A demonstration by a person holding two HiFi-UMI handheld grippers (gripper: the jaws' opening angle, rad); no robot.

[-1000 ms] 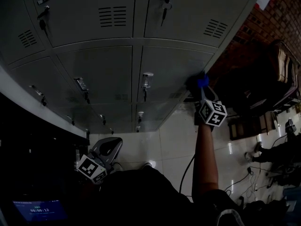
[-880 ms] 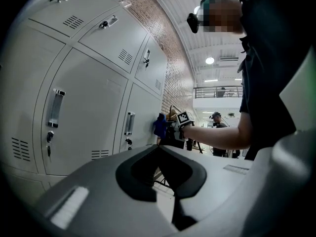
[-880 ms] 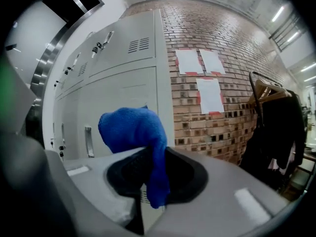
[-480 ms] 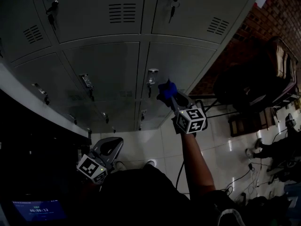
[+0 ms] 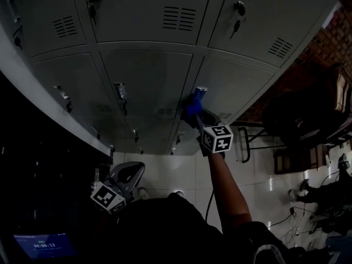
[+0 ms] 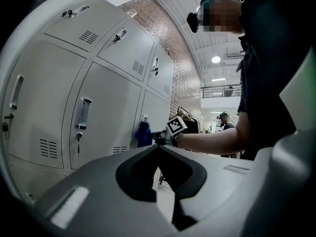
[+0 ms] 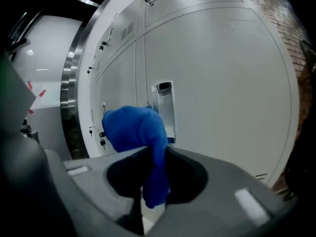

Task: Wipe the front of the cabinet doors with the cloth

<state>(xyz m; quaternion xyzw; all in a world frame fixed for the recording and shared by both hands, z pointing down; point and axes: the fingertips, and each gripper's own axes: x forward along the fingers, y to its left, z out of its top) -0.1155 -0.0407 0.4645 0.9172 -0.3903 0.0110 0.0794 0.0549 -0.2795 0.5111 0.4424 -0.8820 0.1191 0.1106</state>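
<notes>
R gripper [image 7: 157, 154] pinches cloth [image 7: 133, 127], maybe touching door [image 7: 222, 83]; L gripper [image 6: 159, 146], own view only: jaws together.

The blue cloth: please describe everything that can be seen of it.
The blue cloth looks soft and fuzzy. It is bunched into a rounded wad, with a narrow tail running back between the jaws of the right tool, which are shut on it. The wad is held up at the grey cabinet door, beside its metal fitting; contact there cannot be confirmed.
</notes>
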